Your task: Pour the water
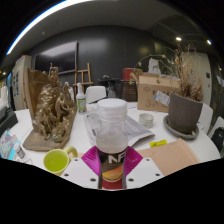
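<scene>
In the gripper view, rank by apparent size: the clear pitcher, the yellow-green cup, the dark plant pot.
1. Clear pitcher, largest, though it sits nearest, between the gripper fingers.
2. Dark plant pot.
3. Yellow-green cup, smallest; it is nearer than the pot, so this holds.

One clear jug with a white lid stands on the tabletop. One yellow-green bowl. One cardboard box. One dark plant pot. One small glass jar. One white bottle. One brown sheet, possibly cardboard. One tan, ragged dried-looking piece.
</scene>
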